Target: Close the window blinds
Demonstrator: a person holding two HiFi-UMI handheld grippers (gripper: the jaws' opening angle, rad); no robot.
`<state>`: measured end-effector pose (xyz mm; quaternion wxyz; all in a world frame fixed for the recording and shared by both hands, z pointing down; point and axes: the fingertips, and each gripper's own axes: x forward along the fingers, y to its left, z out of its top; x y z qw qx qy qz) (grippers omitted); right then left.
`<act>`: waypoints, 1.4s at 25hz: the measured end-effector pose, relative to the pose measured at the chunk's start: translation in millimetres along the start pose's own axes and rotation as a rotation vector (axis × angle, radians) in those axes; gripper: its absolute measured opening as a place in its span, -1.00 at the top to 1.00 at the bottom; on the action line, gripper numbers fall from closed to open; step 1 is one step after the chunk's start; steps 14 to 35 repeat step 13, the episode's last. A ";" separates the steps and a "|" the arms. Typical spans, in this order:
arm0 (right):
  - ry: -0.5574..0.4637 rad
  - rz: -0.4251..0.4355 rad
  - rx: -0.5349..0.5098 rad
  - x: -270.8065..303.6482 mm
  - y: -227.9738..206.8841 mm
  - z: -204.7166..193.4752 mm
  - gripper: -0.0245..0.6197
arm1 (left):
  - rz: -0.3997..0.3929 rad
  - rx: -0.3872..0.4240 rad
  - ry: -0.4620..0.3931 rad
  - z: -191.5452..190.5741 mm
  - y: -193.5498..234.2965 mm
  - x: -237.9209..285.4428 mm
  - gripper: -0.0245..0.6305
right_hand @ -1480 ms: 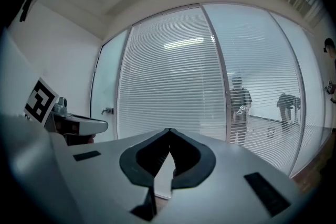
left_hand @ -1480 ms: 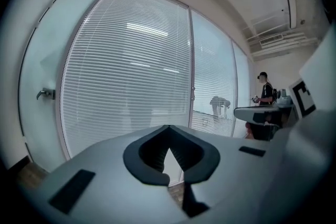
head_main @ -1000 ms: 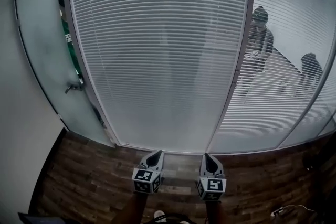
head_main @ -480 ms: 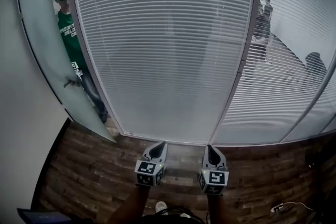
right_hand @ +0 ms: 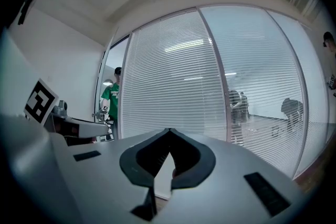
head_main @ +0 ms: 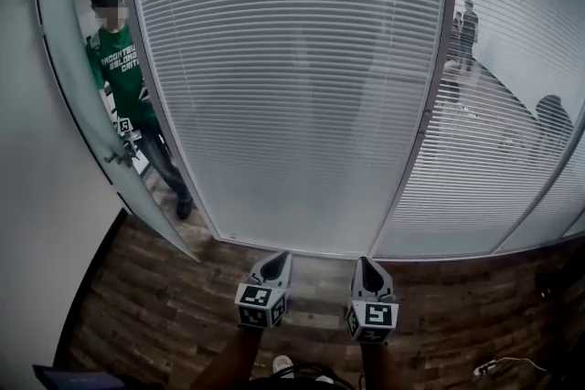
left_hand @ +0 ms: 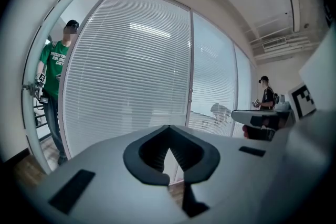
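**Grippers shut and empty, short of the blinds**

Left gripper and right gripper sit side by side low in the head view, both pointing toward the glass wall. Each has its jaws pressed together, tips meeting, with nothing pinched between them. Neither touches anything. A strip of wood-plank floor lies between them and the foot of the glass.

The window blinds hang straight ahead, well apart from both grippers. They cover the wide middle pane from top to floor with white horizontal slats. A grey upright post divides this pane from a second blind panel on the right. Its slats let dim figures show through: two standing people and a dark bent figure.

To the left, a frosted glass door with a lever handle stands open. A person in a green shirt stands in the doorway, just beside the left edge of the blinds. A white wall fills the far left. A cable lies on the floor at the lower right. In the left gripper view, a person in dark clothes and a cap stands at the far right.
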<state>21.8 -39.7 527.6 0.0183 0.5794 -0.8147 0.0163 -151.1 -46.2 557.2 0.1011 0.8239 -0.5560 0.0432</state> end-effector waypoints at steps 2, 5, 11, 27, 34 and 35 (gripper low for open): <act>-0.002 0.000 -0.006 1.0 2.6 -0.8 0.92 | 0.001 -0.004 0.002 -0.1 2.0 -0.5 0.94; -0.001 -0.005 -0.013 -1.8 5.0 -2.9 0.92 | 0.004 -0.002 -0.002 -1.3 3.1 -4.5 0.94; 0.008 -0.012 -0.020 1.2 0.9 -3.7 0.92 | -0.001 0.005 -0.005 -2.1 0.1 2.0 0.94; 0.018 -0.017 -0.022 4.3 -1.7 -0.7 0.92 | 0.002 0.005 -0.004 -1.4 -0.4 6.2 0.94; 0.018 -0.017 -0.022 4.3 -1.7 -0.7 0.92 | 0.002 0.005 -0.004 -1.4 -0.4 6.2 0.94; 0.018 -0.017 -0.022 4.3 -1.7 -0.7 0.92 | 0.002 0.005 -0.004 -1.4 -0.4 6.2 0.94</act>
